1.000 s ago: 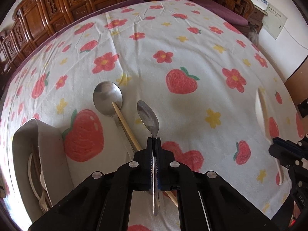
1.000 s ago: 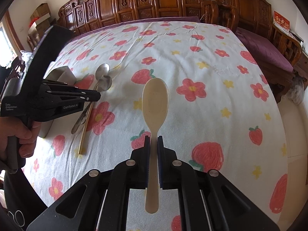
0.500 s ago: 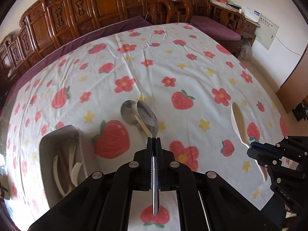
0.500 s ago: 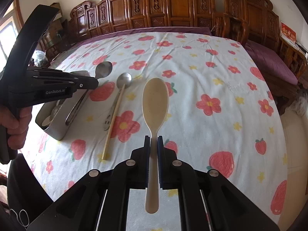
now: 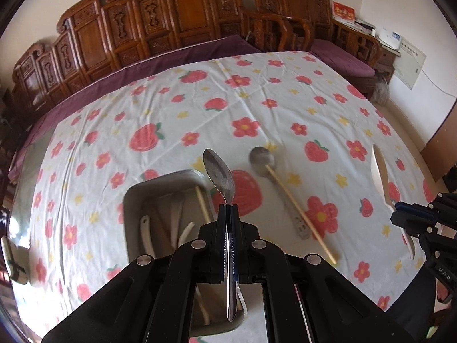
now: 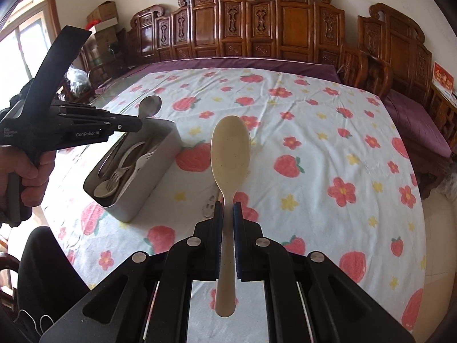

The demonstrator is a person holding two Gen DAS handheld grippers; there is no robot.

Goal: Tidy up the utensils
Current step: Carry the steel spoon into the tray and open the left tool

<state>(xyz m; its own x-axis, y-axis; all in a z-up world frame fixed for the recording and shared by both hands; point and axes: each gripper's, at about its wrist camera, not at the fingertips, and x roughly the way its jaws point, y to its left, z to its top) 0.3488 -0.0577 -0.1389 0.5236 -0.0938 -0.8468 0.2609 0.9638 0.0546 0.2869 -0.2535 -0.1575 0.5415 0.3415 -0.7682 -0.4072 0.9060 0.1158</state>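
Observation:
My left gripper (image 5: 228, 210) is shut on a steel spoon (image 5: 218, 173) and holds it in the air above the grey utensil box (image 5: 134, 197), bowl pointing forward. The box holds several pale forks and spoons (image 6: 122, 171). My right gripper (image 6: 227, 210) is shut on the handle of a cream plastic rice spoon (image 6: 230, 148), held above the tablecloth to the right of the box (image 6: 158, 168). The left gripper (image 6: 122, 127) with its steel spoon (image 6: 150, 105) shows in the right wrist view over the box.
A steel ladle with a wooden handle (image 5: 288, 197) and a flat metal utensil (image 5: 298, 223) lie on the flowered tablecloth (image 5: 257, 100) right of the box. Carved wooden chairs (image 6: 257, 28) ring the table's far side.
My left gripper has lifted the steel spoon off the cloth and carried it left over the utensil box. My right gripper has risen with the rice spoon and moved toward the box.

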